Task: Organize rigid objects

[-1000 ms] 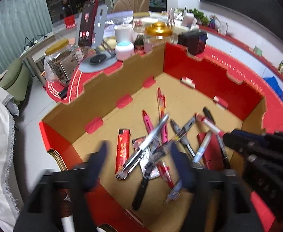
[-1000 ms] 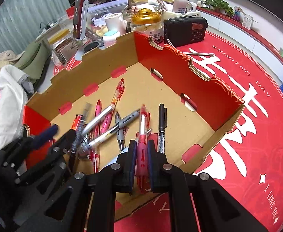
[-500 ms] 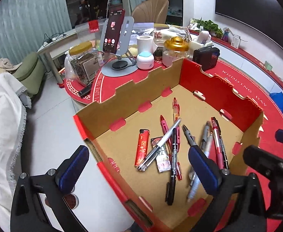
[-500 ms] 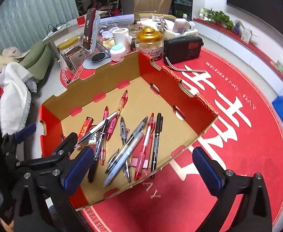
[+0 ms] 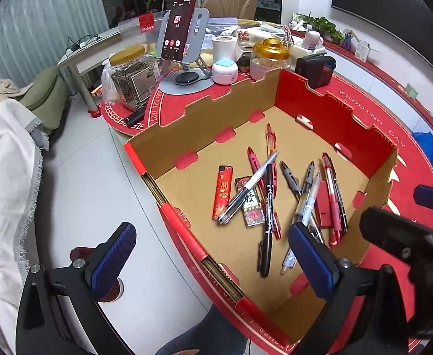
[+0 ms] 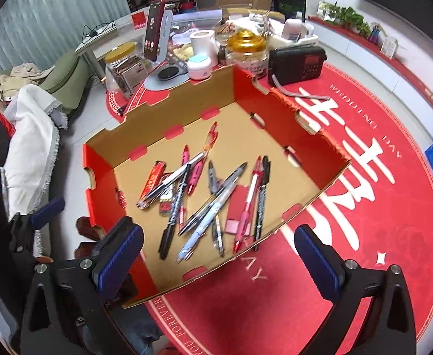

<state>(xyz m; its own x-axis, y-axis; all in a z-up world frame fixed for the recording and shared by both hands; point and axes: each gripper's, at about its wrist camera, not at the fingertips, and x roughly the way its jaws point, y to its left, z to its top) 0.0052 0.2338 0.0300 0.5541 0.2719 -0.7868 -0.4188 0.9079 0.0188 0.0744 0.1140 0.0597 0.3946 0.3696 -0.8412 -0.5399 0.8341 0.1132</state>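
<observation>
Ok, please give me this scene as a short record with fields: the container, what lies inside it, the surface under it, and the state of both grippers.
container: open cardboard box, red outside, brown inside
contents: a loose pile of pens, a red lighter, a small red flat case
surface: round red tablecloth with white lettering
behind the box: gold-lidded jar, black radio, phone on a stand
left gripper: open, nothing between its jaws
right gripper: open, its jaws have just been opening, nothing between them
</observation>
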